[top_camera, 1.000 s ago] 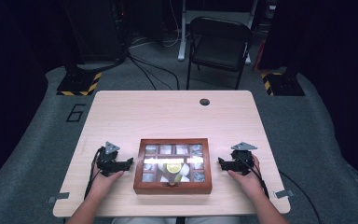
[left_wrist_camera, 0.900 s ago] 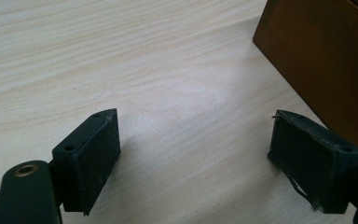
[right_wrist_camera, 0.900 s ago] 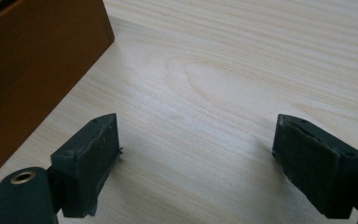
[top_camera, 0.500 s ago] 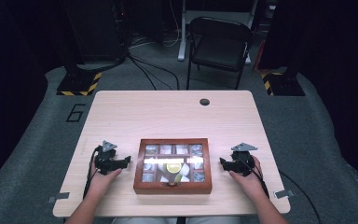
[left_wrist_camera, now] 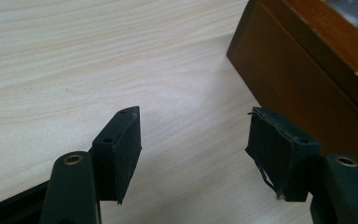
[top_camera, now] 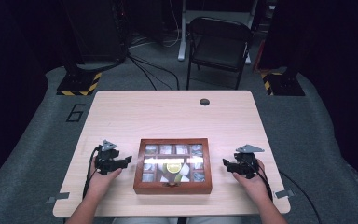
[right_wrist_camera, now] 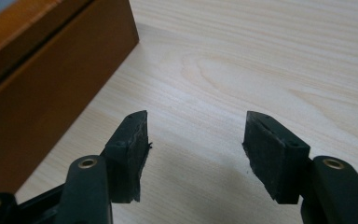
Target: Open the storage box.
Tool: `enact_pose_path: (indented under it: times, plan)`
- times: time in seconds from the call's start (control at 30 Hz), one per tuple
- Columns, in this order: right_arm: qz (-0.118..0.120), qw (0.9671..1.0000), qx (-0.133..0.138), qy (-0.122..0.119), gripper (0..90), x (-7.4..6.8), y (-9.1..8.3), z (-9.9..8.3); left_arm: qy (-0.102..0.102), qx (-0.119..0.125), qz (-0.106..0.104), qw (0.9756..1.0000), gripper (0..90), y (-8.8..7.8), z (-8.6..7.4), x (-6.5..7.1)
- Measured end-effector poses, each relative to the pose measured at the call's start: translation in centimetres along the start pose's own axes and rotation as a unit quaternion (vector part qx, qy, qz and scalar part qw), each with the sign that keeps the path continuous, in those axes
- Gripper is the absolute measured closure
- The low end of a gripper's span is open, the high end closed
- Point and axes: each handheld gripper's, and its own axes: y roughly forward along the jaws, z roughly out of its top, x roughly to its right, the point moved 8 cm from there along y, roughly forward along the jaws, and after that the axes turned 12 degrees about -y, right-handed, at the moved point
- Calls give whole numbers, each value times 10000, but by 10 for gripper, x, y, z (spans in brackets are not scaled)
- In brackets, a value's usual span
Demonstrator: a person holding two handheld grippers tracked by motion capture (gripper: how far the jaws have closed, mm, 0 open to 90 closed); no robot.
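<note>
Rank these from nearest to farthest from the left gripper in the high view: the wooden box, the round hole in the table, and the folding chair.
From the left gripper, whose jaws have just been closing on nothing:
1. Wooden box, right beside it at the table's near edge.
2. Round hole, near the far edge of the table, toward the right.
3. Folding chair, on the floor beyond the table.

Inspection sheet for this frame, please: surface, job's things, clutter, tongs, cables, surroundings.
Surface: pale wood table, with a round dark grommet.
Job's things: wooden box with a glass lid, shut, divided compartments visible beneath.
Clutter: nothing seen.
Tongs: left tongs and right tongs flank the box, apart from it; both have just been closing, nothing between the jaws.
Cables: one trails from each gripper; more lie on the floor.
Surroundings: folding chair, grey floor.
</note>
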Motion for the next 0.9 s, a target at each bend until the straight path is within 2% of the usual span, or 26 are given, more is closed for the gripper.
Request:
enact_pose_path:
  times: [0.13,0.33,0.5,0.63,0.67,0.9]
  plan:
    - [23,9996,227,167,410,0,-10,6,-9,31,-89,10000,346,-7,0,3]
    - [24,9995,263,191,423,-1,-18,8,-24,82,-254,9996,337,-15,1,10]
    - [92,9992,357,137,414,-6,-23,13,101,133,-308,9994,334,-23,1,18]
    - [127,9991,400,11,401,-15,-28,16,144,112,-411,9990,334,-29,-2,26]
    - [122,9989,434,-102,400,-19,-31,18,154,128,-437,9988,333,-30,-3,29]
    - [193,9985,468,-196,396,-27,-37,17,141,168,-453,9987,328,-36,-4,33]
